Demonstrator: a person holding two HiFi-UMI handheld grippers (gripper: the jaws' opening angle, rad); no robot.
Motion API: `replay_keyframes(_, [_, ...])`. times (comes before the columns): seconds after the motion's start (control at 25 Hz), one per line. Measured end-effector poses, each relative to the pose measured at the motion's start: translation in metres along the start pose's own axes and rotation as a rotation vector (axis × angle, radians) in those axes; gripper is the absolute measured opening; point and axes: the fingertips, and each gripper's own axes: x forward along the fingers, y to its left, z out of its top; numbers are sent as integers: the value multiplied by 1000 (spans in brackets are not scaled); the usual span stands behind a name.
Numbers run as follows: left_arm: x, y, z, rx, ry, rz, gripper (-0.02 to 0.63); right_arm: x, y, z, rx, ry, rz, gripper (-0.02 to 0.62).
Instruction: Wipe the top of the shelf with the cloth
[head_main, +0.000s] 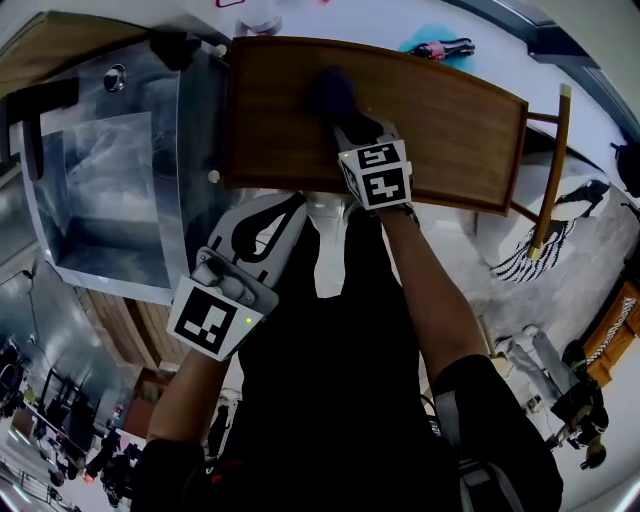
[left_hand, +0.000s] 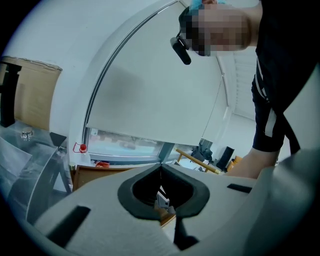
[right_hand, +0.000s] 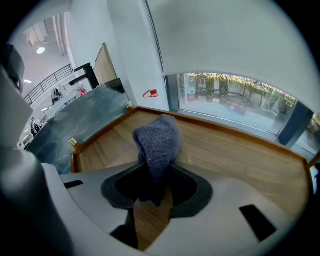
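My right gripper clenched on the dark cloth, cloth down on the wooden shelf top left of middle — steel sink beside, window behind, left gripper pinched closed, empty.

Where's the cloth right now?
In the head view the cloth sits on the wooden shelf top, left of its middle, just ahead of the right gripper, whose jaws are shut on it.
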Motion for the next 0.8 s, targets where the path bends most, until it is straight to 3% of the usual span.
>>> replay_keyframes(0.8, [73,-71,1,56,44,-92,20,-58,-104,-53,96,-11,-94,138])
